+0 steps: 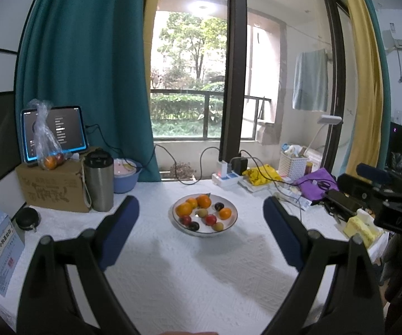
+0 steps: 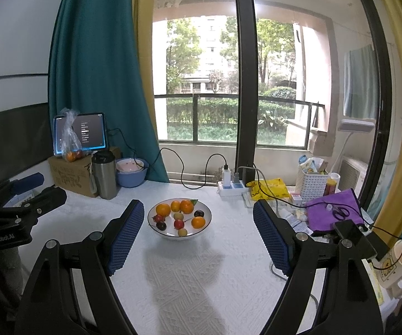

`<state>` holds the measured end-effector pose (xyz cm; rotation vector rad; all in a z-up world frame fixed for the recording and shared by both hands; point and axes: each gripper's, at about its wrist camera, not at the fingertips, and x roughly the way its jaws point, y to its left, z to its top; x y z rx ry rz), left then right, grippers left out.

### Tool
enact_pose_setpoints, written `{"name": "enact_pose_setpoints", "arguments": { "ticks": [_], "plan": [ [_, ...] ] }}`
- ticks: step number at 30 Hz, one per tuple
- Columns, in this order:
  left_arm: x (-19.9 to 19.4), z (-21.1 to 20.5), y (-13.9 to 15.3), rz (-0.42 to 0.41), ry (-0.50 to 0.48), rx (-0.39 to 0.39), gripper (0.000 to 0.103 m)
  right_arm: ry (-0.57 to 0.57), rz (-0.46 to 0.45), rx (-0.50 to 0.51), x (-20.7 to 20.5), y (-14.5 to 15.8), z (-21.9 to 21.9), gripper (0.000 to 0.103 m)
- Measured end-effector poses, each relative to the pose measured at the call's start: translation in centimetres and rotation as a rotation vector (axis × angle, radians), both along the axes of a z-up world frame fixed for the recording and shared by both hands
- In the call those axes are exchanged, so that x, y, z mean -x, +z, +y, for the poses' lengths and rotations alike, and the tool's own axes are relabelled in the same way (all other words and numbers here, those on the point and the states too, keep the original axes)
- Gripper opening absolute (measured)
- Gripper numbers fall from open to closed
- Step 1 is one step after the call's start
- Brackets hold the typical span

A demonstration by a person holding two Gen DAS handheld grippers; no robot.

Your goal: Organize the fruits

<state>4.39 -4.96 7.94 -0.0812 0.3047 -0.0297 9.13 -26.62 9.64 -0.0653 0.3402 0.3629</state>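
A white bowl (image 1: pixel 228 224) (image 2: pixel 205 224) stands mid-table on the white cloth, holding several oranges (image 1: pixel 184 209) (image 2: pixel 163 209), red and dark plums and small pale fruits. My left gripper (image 1: pixel 201 203) hangs open above the cloth, short of the bowl, with nothing between its blue pads. My right gripper (image 2: pixel 198 206) is open too, the bowl showing between its fingers farther off, nothing held. A tied clear bag (image 1: pixel 45 136) (image 2: pixel 71 136) with an orange and a red fruit sits on the cardboard box at back left.
At back left are a cardboard box (image 1: pixel 52 187), a tablet (image 1: pixel 61 131), a steel tumbler (image 1: pixel 99 181) and a blue basin (image 1: pixel 125 176). A power strip (image 1: pixel 226 177), yellow bag, white basket (image 1: pixel 294 164), purple cloth (image 2: pixel 332 209), phone and mug (image 2: pixel 396 265) crowd the right edge.
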Motion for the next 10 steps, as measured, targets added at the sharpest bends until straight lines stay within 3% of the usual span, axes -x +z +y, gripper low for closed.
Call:
{"name": "enact_pose_setpoints", "arguments": {
  "ticks": [10],
  "plan": [
    [-1.0,0.6,0.0,0.002,0.021,0.021,0.091,0.000,0.005,-0.001,-0.6,-0.2,0.1,0.083]
  ]
}}
